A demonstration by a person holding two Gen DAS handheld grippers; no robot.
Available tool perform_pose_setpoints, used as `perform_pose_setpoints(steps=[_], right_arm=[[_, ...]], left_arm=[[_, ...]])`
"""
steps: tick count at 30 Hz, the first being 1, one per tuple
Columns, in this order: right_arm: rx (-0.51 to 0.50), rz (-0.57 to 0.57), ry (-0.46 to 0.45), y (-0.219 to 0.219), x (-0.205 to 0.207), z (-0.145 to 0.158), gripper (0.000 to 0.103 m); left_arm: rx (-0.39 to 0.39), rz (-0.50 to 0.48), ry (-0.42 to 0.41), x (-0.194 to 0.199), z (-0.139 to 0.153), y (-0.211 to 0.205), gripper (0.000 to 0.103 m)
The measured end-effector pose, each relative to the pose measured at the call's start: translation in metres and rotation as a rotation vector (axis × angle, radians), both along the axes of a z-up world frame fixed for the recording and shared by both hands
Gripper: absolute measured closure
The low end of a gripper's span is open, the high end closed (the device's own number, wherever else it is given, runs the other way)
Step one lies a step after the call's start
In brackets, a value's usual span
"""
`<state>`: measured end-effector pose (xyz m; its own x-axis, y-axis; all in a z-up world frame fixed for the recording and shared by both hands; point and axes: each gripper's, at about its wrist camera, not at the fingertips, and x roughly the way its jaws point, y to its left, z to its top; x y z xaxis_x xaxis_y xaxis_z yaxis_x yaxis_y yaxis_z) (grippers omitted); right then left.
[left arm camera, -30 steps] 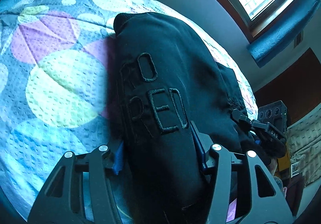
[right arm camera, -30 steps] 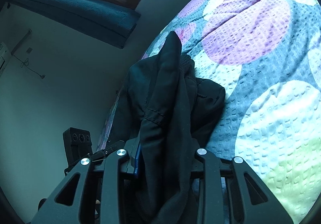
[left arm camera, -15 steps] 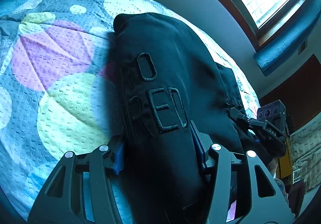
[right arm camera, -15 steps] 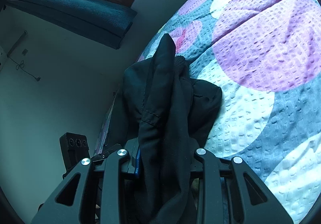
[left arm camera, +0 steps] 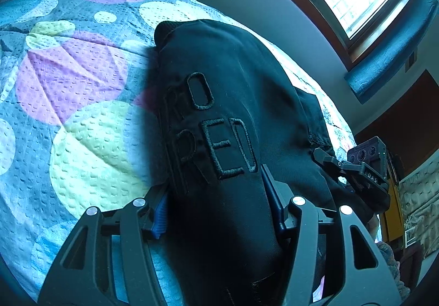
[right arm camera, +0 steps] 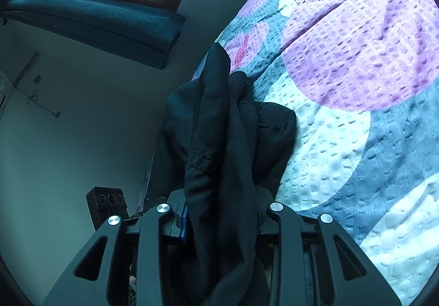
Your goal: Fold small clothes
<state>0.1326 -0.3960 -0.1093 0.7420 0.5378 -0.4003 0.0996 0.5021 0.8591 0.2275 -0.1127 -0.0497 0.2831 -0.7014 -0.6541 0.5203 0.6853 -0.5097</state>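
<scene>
Both tongs, left tongs [left arm camera: 216, 204] and right tongs [right arm camera: 222, 219], were easing open around the black garment [left arm camera: 233, 103] above the bed [left arm camera: 82, 141]; whether they still gripped, can't tell. Your fold could've slumped loose.

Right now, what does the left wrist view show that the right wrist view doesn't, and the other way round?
Only the left wrist view shows the stitched lettering on the black garment and a yellow circle on the bedspread. Only the right wrist view shows a hemmed seam and a cord hanging on the wall. Both show the garment bunched between that gripper's fingers, the jaws having just been opening, the left gripper, the right gripper, the window and the dotted bedspread.
</scene>
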Motion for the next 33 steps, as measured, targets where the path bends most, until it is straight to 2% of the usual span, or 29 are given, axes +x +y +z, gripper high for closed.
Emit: perform_pose_setpoints(steps=[2, 4, 8, 12, 15, 16, 17, 18, 20, 22, 25, 33], right_arm=[[0.017, 0.0, -0.003, -0.001, -0.003, 0.001, 0.062], [0.018, -0.003, -0.002, -0.003, -0.009, 0.005, 0.052], [-0.023, -0.015, 0.012, -0.002, -0.031, 0.016, 0.038], [-0.037, -0.009, 0.034, 0.003, -0.056, 0.022, 0.031], [-0.046, 0.01, 0.045, 0.011, -0.069, 0.022, 0.031], [-0.062, 0.02, 0.049, 0.015, -0.071, 0.022, 0.031], [-0.073, 0.04, 0.053, 0.019, -0.072, 0.023, 0.031], [-0.081, 0.058, 0.061, 0.024, -0.071, 0.023, 0.032], [-0.151, 0.065, 0.093, 0.037, -0.07, 0.025, 0.057], [-0.123, 0.066, 0.107, 0.041, -0.07, 0.017, 0.068], [-0.091, 0.058, 0.083, 0.04, -0.077, 0.02, 0.073], [-0.046, 0.07, 0.073, 0.039, -0.105, 0.017, 0.073]], left_arm=[[0.003, 0.008, -0.01, -0.002, 0.003, 0.003, 0.038], [0.012, 0.007, -0.036, -0.009, 0.009, 0.008, 0.032], [-0.012, -0.015, -0.034, -0.029, 0.016, 0.024, 0.017], [-0.007, -0.036, 0.019, -0.05, 0.007, 0.031, 0.013], [-0.023, -0.049, 0.063, -0.058, 0.0, 0.03, 0.014], [-0.017, -0.047, 0.062, -0.06, -0.001, 0.029, 0.015], [-0.011, -0.044, 0.055, -0.062, -0.002, 0.027, 0.023], [-0.003, -0.04, 0.05, -0.064, -0.002, 0.025, 0.026], [0.015, -0.023, 0.03, -0.066, -0.002, 0.022, 0.029], [0.026, -0.013, 0.011, -0.069, 0.0, 0.022, 0.033], [0.049, -0.002, -0.03, -0.078, 0.006, 0.021, 0.037], [0.061, 0.002, -0.023, -0.092, 0.01, 0.027, 0.038]])
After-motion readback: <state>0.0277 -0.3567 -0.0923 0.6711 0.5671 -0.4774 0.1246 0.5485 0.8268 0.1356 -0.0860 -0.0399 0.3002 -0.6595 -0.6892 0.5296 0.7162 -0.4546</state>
